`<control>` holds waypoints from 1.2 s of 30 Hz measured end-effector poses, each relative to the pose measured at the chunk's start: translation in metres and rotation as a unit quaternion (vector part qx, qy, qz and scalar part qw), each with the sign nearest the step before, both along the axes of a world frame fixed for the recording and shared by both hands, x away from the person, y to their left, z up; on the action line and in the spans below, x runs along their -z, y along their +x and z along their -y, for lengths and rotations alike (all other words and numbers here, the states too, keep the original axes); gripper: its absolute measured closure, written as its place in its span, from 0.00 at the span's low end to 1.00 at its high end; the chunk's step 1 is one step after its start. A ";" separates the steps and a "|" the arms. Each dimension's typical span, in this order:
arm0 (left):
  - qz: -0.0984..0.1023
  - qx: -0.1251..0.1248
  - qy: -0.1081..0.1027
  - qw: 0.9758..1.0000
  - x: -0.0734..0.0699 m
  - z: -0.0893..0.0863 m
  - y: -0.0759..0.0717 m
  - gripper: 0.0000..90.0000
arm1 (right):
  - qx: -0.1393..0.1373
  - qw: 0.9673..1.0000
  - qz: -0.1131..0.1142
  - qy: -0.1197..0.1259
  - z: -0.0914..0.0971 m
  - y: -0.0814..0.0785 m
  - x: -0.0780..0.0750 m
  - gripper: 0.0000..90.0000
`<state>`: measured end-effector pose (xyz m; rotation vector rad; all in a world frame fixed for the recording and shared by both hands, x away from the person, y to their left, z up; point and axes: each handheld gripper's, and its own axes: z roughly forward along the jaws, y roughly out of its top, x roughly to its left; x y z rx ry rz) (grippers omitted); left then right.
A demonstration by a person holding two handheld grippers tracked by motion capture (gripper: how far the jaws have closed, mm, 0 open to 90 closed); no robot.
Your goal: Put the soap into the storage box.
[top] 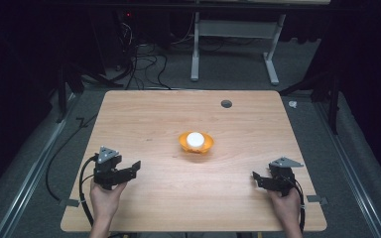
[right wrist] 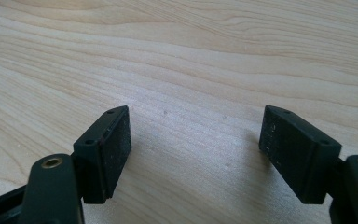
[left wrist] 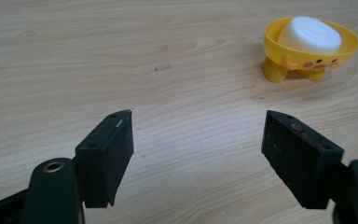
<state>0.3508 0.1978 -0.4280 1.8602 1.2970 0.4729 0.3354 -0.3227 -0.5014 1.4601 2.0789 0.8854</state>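
A yellow chick-shaped dish (top: 196, 143) on two little feet stands near the middle of the wooden table (top: 144, 114), with a white round block (top: 195, 138) lying in it. In the left gripper view the dish (left wrist: 307, 58) and the block (left wrist: 309, 34) sit at the upper right, well ahead of the jaws. My left gripper (top: 133, 169) rests low at the table's front left, held by a hand, open (left wrist: 199, 115) with bare wood between its jaws. At the front right, my right gripper (top: 258, 179) is also hand-held and open (right wrist: 196, 112) over bare wood.
A dark round cable hole (top: 226, 103) lies near the table's far edge. A small pale fleck (left wrist: 162, 67) marks the wood ahead of the left gripper. Beyond the table are a white desk frame (top: 234, 29) and floor cables (top: 140, 63).
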 end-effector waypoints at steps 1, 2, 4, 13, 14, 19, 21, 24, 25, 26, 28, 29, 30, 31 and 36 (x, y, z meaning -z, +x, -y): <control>0.000 -0.002 -0.001 1.000 0.001 -0.001 0.000 0.28 | 0.000 1.000 0.000 0.000 0.000 0.000 0.000 0.29; -0.001 -0.004 -0.003 1.000 0.002 -0.001 0.000 0.28 | 0.000 1.000 0.000 0.000 0.000 0.000 0.000 0.29; -0.004 -0.006 -0.002 1.000 0.005 -0.003 -0.001 0.28 | 0.000 1.000 0.000 -0.001 0.000 0.000 0.000 0.29; -0.010 -0.011 0.000 1.000 0.013 -0.005 -0.003 0.28 | -0.001 1.000 0.000 -0.001 0.000 0.000 0.000 0.29; -0.011 -0.011 0.001 1.000 0.014 -0.005 -0.003 0.28 | 0.000 1.000 0.000 -0.001 0.000 0.000 0.000 0.29; -0.016 -0.012 0.007 1.000 0.019 -0.006 -0.003 0.28 | 0.000 1.000 0.000 -0.001 0.000 0.000 0.000 0.29; -0.019 -0.012 0.006 1.000 0.021 -0.006 -0.003 0.28 | 0.000 1.000 0.000 -0.001 0.000 0.000 0.000 0.29; -0.022 -0.014 0.007 1.000 0.025 -0.006 -0.004 0.28 | 0.000 1.000 0.000 -0.001 0.000 0.000 0.000 0.29; -0.023 -0.015 0.008 1.000 0.026 -0.006 -0.004 0.28 | 0.001 1.000 0.000 -0.001 0.000 0.000 0.000 0.29; -0.022 -0.018 0.007 1.000 0.028 -0.006 -0.004 0.28 | 0.000 1.000 0.000 -0.001 0.000 0.000 0.000 0.29; -0.025 -0.018 0.009 0.999 0.029 -0.005 -0.004 0.27 | 0.000 1.000 0.000 -0.001 0.000 0.000 0.000 0.29; -0.025 -0.018 0.012 0.999 0.030 -0.005 -0.004 0.27 | 0.000 1.000 0.000 -0.001 0.000 0.000 0.000 0.29; -0.025 -0.018 0.012 0.999 0.030 -0.005 -0.004 0.27 | 0.000 1.000 0.000 -0.001 0.000 0.000 0.000 0.29; -0.027 -0.020 0.013 0.999 0.032 -0.005 -0.004 0.27 | 0.000 1.000 0.000 -0.002 0.000 0.000 0.000 0.29; -0.031 -0.021 0.015 0.999 0.036 -0.003 -0.004 0.27 | 0.000 1.000 0.000 -0.002 0.000 0.000 0.000 0.29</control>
